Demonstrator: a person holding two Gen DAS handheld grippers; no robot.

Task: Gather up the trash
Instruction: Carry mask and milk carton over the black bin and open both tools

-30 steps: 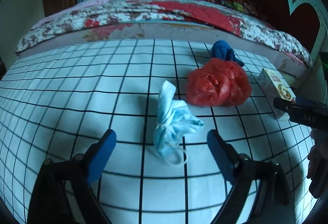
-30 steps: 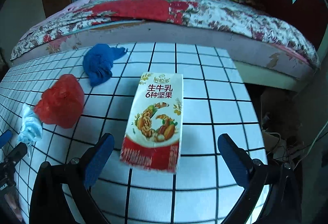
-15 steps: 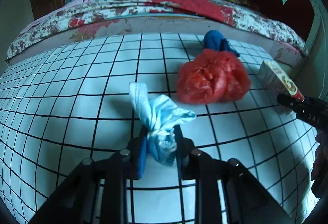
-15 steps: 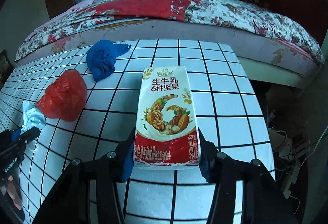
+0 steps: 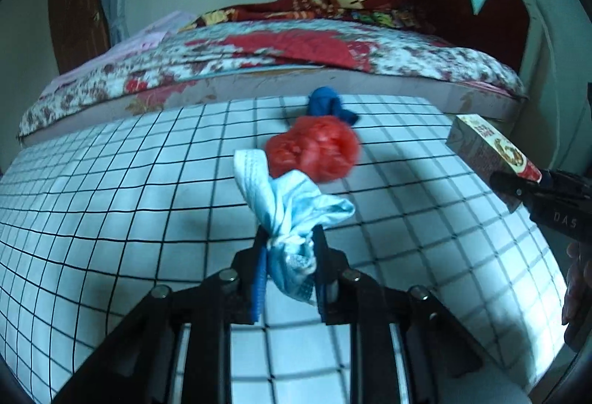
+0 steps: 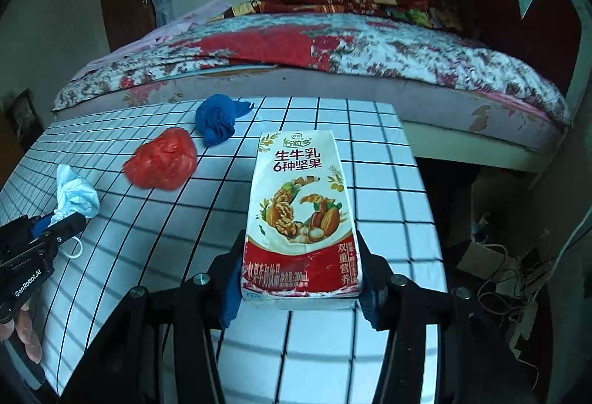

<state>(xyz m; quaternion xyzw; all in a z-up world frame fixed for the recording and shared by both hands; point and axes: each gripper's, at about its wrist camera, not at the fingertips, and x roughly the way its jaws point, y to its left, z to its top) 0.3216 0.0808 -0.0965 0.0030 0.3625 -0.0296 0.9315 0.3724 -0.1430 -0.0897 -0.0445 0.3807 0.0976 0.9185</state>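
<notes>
left gripper [image 5: 288, 256] – fingers pinched tight on a crumpled pale-blue face mask [image 5: 292, 208], lifted just off the gridded counter [image 5: 111, 182] | right gripper [image 6: 299, 278] – fingers clamped on the base of a boxy nut-milk carton [image 6: 301, 211], glossy print | crinkly red plastic bag [image 6: 162, 163] and balled blue cloth [image 6: 218, 119] sitting side by side near the bed [image 6: 333, 52]

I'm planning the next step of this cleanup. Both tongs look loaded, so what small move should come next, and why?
Probably lift both loads clear of the gridded table and carry them off toward a bin, which is not in view. The left tongs are shut on the crumpled face mask, the right tongs on the milk carton. The red bag and blue cloth must wait.
</notes>
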